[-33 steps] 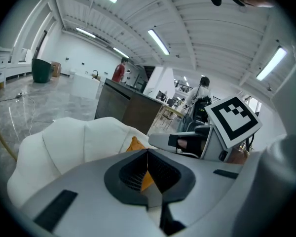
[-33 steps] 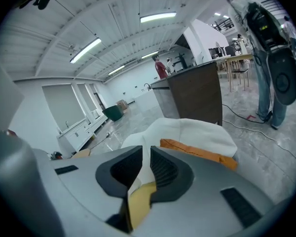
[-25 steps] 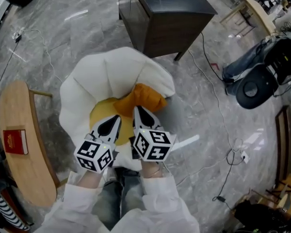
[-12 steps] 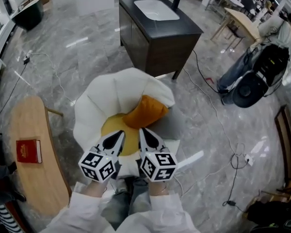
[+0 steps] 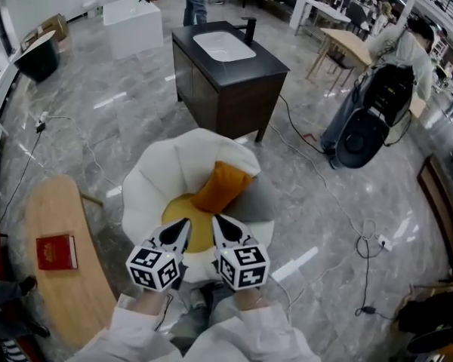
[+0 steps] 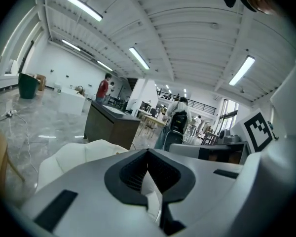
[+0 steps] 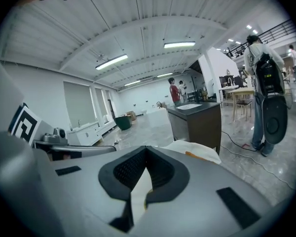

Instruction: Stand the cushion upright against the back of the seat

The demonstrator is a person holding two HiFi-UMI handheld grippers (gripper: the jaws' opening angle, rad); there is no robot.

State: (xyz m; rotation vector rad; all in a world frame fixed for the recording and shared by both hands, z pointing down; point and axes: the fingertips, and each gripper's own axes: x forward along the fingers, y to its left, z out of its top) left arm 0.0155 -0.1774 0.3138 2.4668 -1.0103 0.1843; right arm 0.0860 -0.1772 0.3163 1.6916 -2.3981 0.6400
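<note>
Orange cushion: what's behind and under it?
Behind: white chair back; the cushion leans on it. Under: yellow seat pad. Where they meet beneath the cushion is covered.

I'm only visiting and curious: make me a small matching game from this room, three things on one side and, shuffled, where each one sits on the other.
Things:
1. orange cushion
2. red book
3. white basin

Places:
A. set into the top of the dark cabinet
B. leaning against the back of the white chair
C. lying on the wooden table

Pairs: 1-B, 2-C, 3-A.
</note>
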